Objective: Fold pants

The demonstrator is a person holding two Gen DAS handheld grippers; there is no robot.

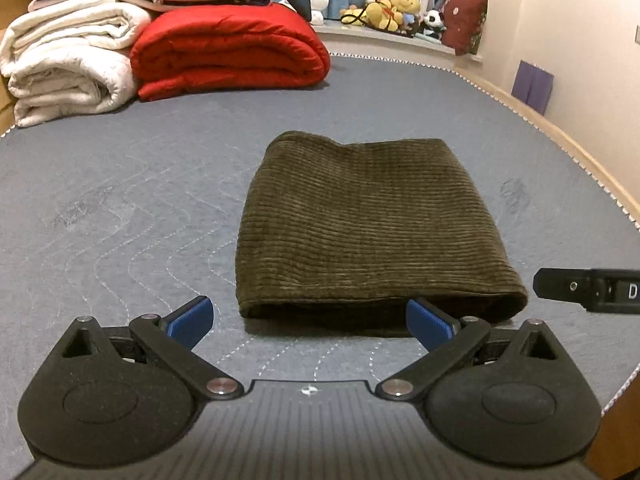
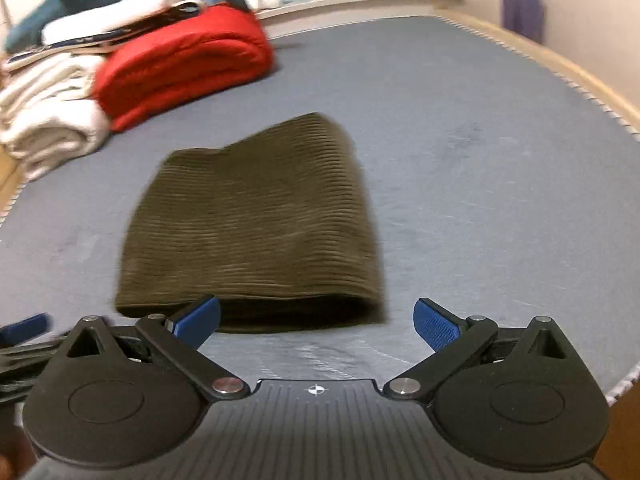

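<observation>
I see the grey quilted mattress (image 1: pixel 120 184) filling most of both views, and I place everything else off the pants. The pants (image 1: pixel 372 224) lie on it as a folded olive corduroy bundle, flat, with the rounded fold edge on the side nearest my grippers. In the right wrist view the pants (image 2: pixel 256 216) sit left of centre and look a little smeared.

Beyond the pants and to their left is a rolled red quilt (image 1: pixel 228 52), and left of that a stack of white bedding (image 1: pixel 68 60) with more folded linen and a dark teal plush on top. Far behind the pants, on a ledge, stands a row of soft toys (image 1: pixel 392 10). A purple sheet (image 1: pixel 532 86) hangs on the wall to the right of the pants.

My left gripper (image 1: pixel 310 318) is released, jaws spread wide with nothing between the blue pads; its right pad overlaps the near edge of the pants in the picture, whether touching I cannot tell. My right gripper (image 2: pixel 316 322) is likewise spread and empty, just in front of the near right end of the pants.
</observation>
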